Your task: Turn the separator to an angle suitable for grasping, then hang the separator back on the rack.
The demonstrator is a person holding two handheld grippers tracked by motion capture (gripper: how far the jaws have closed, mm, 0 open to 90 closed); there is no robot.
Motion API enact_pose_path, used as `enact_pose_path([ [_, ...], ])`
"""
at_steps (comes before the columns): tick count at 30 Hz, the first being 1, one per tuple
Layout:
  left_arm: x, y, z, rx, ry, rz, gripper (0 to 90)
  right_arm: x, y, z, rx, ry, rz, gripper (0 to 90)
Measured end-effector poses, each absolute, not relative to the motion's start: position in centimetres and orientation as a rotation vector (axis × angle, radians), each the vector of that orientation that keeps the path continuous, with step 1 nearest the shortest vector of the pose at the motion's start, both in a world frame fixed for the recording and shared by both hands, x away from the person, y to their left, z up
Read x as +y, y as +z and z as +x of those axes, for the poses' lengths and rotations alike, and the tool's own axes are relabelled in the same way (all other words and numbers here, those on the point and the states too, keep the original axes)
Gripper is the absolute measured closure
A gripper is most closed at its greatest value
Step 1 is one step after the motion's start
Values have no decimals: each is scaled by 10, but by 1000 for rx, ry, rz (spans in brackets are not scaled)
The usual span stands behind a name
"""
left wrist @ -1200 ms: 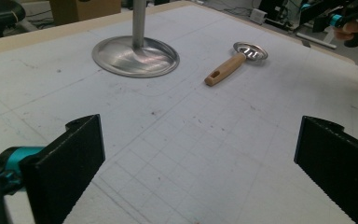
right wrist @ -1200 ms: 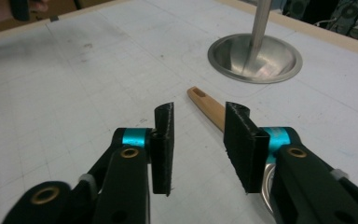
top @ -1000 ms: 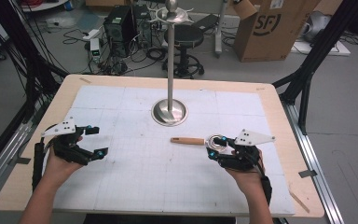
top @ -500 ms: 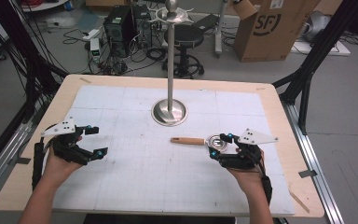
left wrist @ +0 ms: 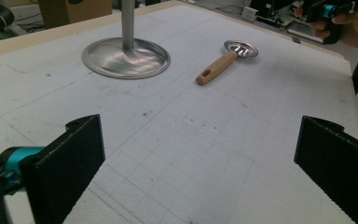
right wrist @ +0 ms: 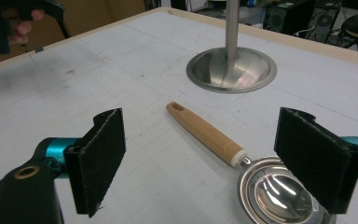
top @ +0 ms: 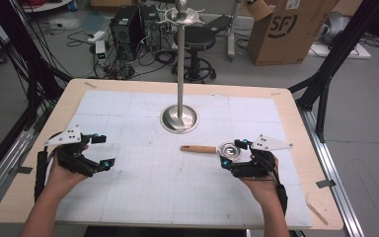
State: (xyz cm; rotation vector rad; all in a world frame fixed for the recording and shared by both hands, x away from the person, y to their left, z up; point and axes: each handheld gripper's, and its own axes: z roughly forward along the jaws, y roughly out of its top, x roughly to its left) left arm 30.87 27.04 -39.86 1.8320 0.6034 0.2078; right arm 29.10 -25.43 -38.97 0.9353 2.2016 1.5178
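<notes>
Clearly nothing is grasped yet: the scoop (top: 212, 149) lies on the desk (top: 143, 197) before the stand (top: 179, 117); my right gripper (top: 233, 157), released, hovers at its bowl, my left gripper (top: 102, 150) released, well apart.

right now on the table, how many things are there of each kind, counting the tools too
metal stand with round base: 1
wooden-handled metal scoop: 1
handheld tools, left tool and right tool, both open: 2
total: 4
</notes>
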Motion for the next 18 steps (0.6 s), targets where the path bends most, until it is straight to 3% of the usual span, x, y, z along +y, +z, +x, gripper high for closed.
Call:
enact_pose_path([
  [18, 271, -399, 308, 611, 215, 1839, 22, -254, -390, 293, 2217, 1516, 948, 152],
])
